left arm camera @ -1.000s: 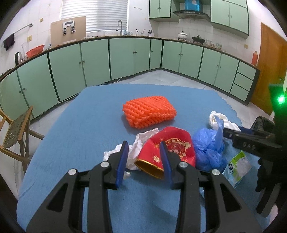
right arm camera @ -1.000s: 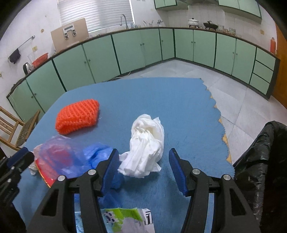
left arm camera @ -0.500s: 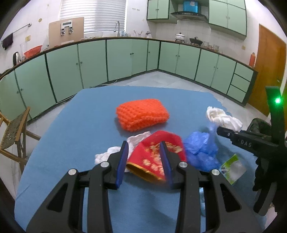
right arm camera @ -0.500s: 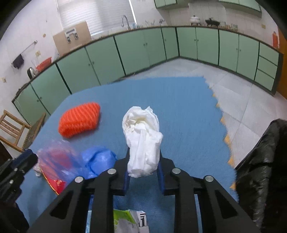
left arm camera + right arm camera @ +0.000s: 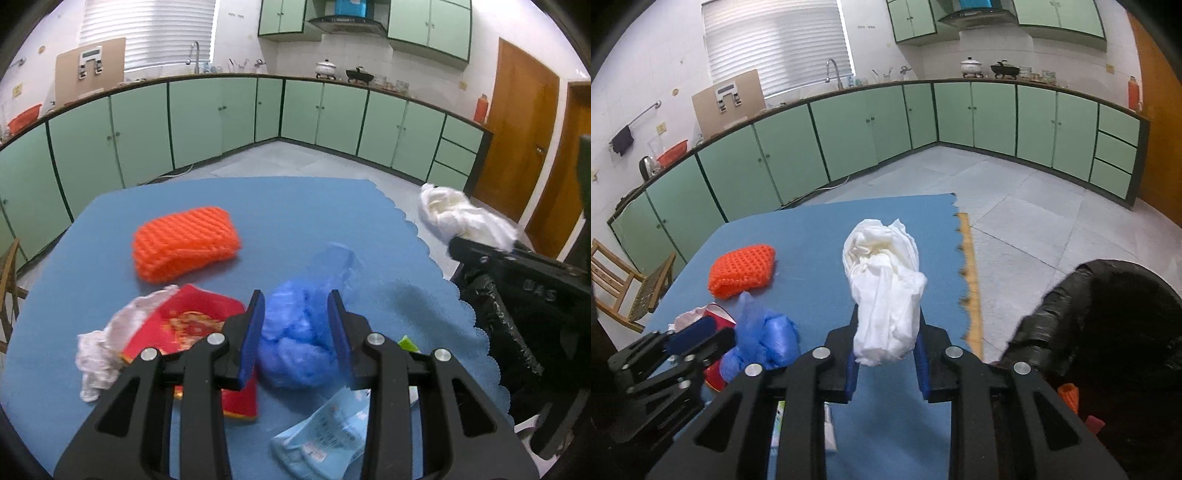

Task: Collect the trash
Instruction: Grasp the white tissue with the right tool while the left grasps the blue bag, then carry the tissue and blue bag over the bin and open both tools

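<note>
My right gripper (image 5: 886, 354) is shut on a crumpled white paper wad (image 5: 882, 280) and holds it up off the blue table cover (image 5: 812, 236). In the left wrist view the same wad (image 5: 461, 218) hangs at the right, above the mouth of a black trash bag (image 5: 509, 332). My left gripper (image 5: 295, 328) is open over a crumpled blue plastic bag (image 5: 299, 332), which lies between its fingers. A red packet (image 5: 184, 325) with gold print lies just left of it.
An orange foam net (image 5: 184, 243) lies further back on the cover. A crumpled whitish wrap (image 5: 99, 350) sits under the red packet's left side, and a light blue wrapper (image 5: 325, 432) lies near the front edge. A wooden chair (image 5: 628, 280) stands left of the table.
My right gripper closed on the white wad and lifted it toward the black bag. My left gripper shifted right, from the red packet to the blue plastic bag, its opening unchanged.
</note>
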Demonstrator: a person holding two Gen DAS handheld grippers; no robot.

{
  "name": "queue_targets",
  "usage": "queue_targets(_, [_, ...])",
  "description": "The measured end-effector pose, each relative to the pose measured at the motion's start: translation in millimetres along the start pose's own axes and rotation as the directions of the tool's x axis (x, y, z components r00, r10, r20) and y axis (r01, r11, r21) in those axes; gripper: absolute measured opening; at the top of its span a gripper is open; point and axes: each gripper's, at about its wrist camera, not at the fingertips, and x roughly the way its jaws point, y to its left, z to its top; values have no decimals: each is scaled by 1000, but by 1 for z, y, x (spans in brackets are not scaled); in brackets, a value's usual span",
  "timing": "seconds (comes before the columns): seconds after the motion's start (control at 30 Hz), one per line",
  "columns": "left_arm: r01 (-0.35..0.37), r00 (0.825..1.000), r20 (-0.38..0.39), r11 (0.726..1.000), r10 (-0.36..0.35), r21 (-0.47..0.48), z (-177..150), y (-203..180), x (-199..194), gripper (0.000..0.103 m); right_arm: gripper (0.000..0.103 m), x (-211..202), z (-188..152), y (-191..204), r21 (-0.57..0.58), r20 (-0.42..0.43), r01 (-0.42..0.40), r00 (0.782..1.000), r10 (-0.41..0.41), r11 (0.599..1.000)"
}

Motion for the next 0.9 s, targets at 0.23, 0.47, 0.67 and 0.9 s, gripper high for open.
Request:
queue_targets(0.23, [1,999,-45,999,1,33,-5,-12,24,35,25,-6,-9,-15,13,-11,17,1000,-17,1000])
queue_targets(0.47, [-28,999,-43,998,30,50,0,-14,31,6,25,-15,-16,-20,21,-13,18,1000,-18,1000])
queue_targets(0.67, [-38,999,32,999,37,37,11,-19,4,2,25,-35,-11,-23,32,27,16,999,-17,999])
queue_targets(0.9, [-11,991,131,1000,9,10,32,-28,-38,1,25,-70,1,-25,37,102,6,995,-10,999])
